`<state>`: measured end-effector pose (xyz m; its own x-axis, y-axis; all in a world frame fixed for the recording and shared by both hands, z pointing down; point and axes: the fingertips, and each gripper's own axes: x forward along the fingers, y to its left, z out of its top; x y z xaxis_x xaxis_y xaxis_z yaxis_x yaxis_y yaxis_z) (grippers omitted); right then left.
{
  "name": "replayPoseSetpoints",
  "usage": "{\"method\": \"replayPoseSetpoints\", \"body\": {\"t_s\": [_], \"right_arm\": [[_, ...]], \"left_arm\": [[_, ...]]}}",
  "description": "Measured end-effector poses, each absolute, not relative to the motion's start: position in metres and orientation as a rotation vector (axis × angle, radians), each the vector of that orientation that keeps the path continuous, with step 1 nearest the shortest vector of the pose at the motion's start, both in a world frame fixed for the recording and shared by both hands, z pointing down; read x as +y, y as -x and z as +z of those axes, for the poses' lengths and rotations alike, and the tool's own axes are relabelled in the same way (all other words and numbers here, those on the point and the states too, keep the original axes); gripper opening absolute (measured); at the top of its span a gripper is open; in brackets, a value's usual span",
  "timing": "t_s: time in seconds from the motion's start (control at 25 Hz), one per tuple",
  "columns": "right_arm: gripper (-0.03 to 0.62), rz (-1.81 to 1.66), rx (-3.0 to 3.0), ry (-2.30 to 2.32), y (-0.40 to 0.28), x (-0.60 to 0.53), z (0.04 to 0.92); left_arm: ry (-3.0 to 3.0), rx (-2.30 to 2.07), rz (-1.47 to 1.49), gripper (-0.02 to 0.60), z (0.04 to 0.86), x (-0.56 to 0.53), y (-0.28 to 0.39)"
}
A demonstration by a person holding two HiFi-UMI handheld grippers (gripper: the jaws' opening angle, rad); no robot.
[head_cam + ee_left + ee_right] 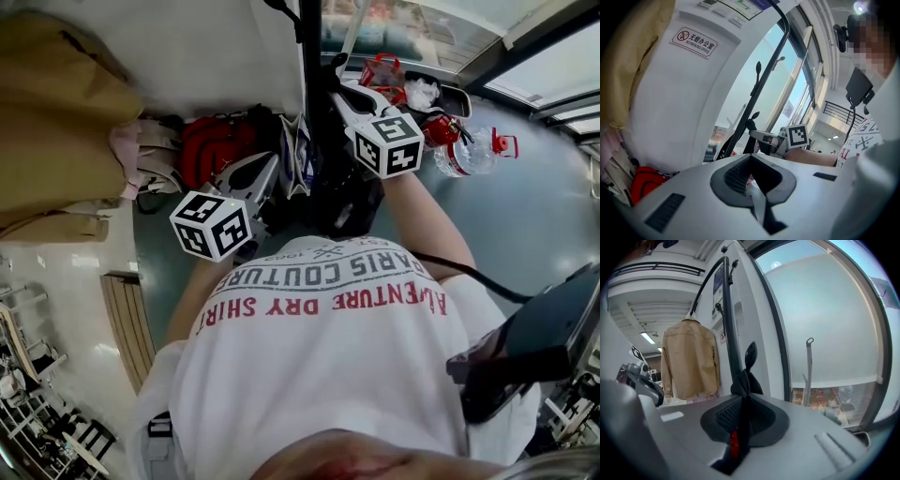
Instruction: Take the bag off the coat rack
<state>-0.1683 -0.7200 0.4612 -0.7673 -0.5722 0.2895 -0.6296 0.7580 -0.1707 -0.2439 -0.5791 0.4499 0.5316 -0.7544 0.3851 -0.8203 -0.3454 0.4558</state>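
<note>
A black coat rack pole (309,75) rises in front of me, with a black bag (342,202) hanging low against it. In the right gripper view a black strap (743,385) runs up from between the jaws to a rack hook (750,354). My right gripper (743,401) is shut on that strap, high beside the pole (339,80). My left gripper (281,180) sits lower at the bag's pale patterned side (300,155). Its jaws (752,174) are closed with a pale grey strip (758,201) between them.
A tan jacket (56,122) hangs at the left, also seen in the right gripper view (689,362). A red bag (216,145) lies by the wall. A large water bottle (469,155) and red items (441,129) stand right of the pole. A window (825,333) is behind the rack.
</note>
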Motion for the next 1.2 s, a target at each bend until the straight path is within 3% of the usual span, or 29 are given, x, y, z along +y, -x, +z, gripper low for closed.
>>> {"method": "replayPoseSetpoints", "body": {"t_s": [0.8, 1.2], "right_arm": [[0.021, 0.245, -2.991, -1.136, 0.114, -0.710, 0.291], [0.021, 0.206, -2.948, -1.155, 0.078, -0.664, 0.294]], "left_arm": [[-2.193, -1.251, 0.070, 0.002, 0.428, -0.556, 0.233], [-2.208, -1.193, 0.074, 0.002, 0.424, -0.550, 0.211]]}}
